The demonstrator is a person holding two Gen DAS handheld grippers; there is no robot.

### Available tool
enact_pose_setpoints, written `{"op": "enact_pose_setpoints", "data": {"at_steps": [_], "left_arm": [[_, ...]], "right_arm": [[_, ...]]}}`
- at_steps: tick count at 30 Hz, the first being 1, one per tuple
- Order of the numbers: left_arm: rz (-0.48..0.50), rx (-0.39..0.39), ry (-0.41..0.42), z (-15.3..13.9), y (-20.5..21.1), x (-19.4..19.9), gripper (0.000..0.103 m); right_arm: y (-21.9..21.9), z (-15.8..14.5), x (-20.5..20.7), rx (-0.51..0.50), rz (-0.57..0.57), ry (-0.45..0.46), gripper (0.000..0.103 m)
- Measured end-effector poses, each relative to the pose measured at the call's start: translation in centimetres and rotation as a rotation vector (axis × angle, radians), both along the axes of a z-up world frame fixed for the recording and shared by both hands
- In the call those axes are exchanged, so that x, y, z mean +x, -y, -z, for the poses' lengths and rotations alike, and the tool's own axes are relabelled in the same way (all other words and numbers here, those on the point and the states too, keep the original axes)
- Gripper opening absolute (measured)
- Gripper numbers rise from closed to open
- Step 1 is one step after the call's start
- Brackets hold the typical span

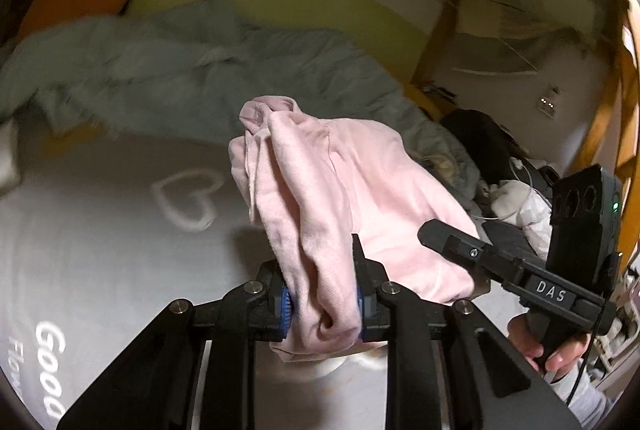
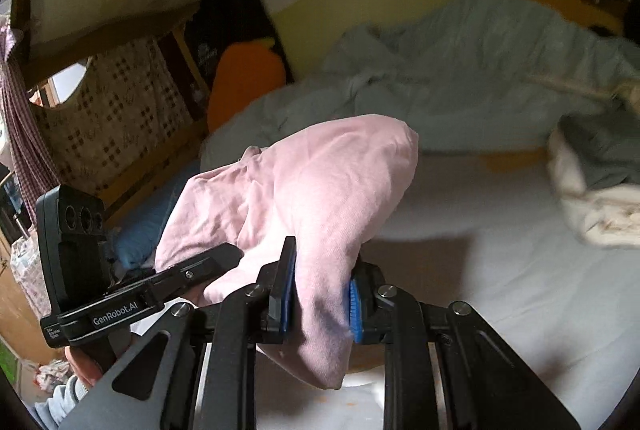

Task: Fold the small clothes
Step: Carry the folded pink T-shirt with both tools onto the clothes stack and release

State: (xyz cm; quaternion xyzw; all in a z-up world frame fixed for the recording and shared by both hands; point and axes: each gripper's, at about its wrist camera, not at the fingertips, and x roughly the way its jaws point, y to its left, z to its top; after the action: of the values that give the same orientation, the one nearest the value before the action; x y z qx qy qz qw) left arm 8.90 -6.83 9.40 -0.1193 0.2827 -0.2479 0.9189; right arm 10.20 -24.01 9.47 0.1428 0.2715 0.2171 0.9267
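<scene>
A small pink garment (image 1: 320, 182) hangs bunched in the air above the bed, held at two places. In the left wrist view my left gripper (image 1: 323, 294) is shut on a thick fold of it, blue pads pressing both sides. The right gripper's body (image 1: 516, 278) shows at the right of that view, in a person's hand (image 1: 552, 346). The right wrist view shows my right gripper (image 2: 320, 294) shut on another fold of the pink garment (image 2: 320, 182). At that view's left is the left gripper's body (image 2: 104, 294). The cloth hides most of each fingertip.
Below lies a white sheet (image 1: 100, 250) with a heart print and lettering. A crumpled grey-blue duvet (image 1: 180, 70) fills the back of the bed. White clothes (image 2: 592, 214) lie at the right, an orange cushion (image 2: 244, 82) by the wooden bed frame, a yellow wall behind.
</scene>
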Motion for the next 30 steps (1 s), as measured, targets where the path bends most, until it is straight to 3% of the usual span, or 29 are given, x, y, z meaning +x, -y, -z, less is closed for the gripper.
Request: {"op": "enact_pose_setpoints", "data": {"at_steps": [3,6,10,16,19,24,30], "left_arm": [[0.019,0.018,0.060,-1.8,3.1,0.3,0.021],[0.061,-0.015,0.077,-2.8,6.3,1.9,0.021],[0.151,0.023,0.129,-3.7,11.7,4.5,0.021],[0.218,0.028,0.160,-4.8,21.0,9.4,0.021],[0.255,0.008,0.124,-4.3,24.5,13.0,0.021],[0.264,0.035,0.097,-1.8,29.0,17.0,0.021],[0.241,0.107,0.040,3.3,32.6,20.0,0.023]], "right_arm": [[2.6,-1.9,-0.2,-0.008,0.031,0.037,0.022],[5.9,-3.8,0.5,-0.029,0.080,0.063,0.022],[11.1,-5.6,1.2,-0.087,0.164,0.096,0.022],[19.0,-5.8,3.7,-0.107,0.312,0.134,0.022],[23.9,-5.4,5.9,-0.077,0.371,0.119,0.022],[28.4,-3.2,9.0,-0.081,0.425,0.084,0.022],[31.6,2.4,12.9,-0.076,0.455,-0.011,0.023]]}}
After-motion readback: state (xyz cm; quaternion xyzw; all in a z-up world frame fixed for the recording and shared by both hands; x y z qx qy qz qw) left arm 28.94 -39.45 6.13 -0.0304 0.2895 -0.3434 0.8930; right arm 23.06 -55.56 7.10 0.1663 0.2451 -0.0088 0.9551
